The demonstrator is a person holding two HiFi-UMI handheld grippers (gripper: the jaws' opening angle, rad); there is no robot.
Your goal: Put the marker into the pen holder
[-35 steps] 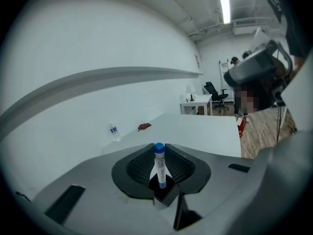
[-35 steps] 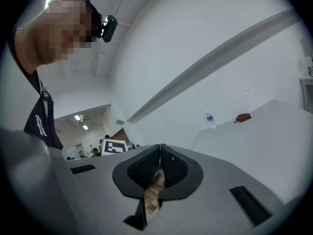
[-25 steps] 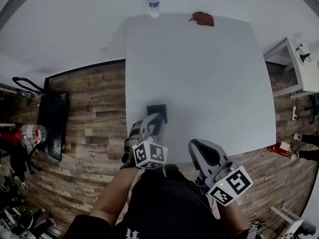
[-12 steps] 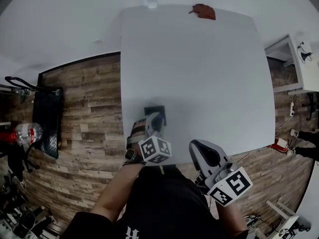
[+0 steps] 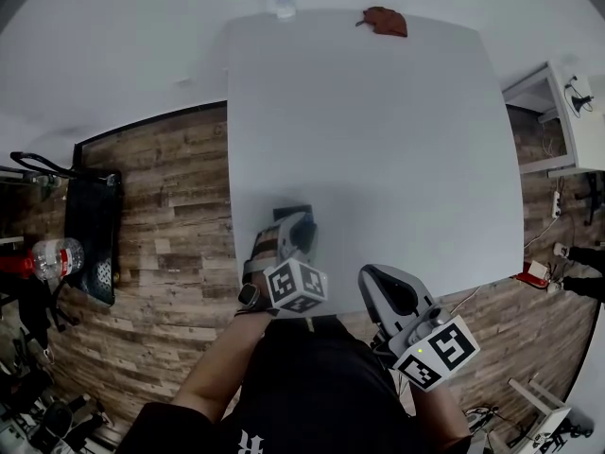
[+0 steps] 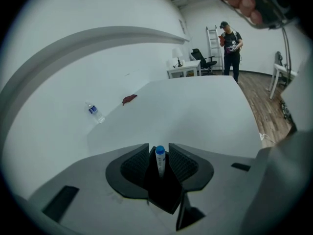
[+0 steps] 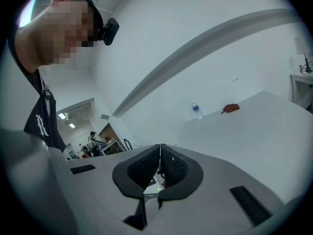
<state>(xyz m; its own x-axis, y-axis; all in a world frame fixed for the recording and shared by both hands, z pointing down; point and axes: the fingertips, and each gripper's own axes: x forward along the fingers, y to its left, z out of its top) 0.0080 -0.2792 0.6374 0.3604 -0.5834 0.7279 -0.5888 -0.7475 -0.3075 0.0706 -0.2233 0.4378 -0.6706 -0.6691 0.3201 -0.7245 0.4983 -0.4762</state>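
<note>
The left gripper (image 5: 297,229) largely hides the one black pen holder (image 5: 289,211) at its 12 o'clock. Its opening jaws flank the one blue-capped marker (image 6: 160,159), seemingly standing inside. The right gripper (image 7: 160,165) is pinched together, empty.

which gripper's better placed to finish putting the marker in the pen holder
Left gripper: its jaws are opening around the marker, upright in the black pen holder. The right gripper is shut and empty, away from it.

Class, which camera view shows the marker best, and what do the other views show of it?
The left gripper view: the blue-capped marker stands in the black pen holder, between the opening jaws of the left claw, with a gap on either side. In the head view that claw covers it. The right gripper view misses it.
</note>
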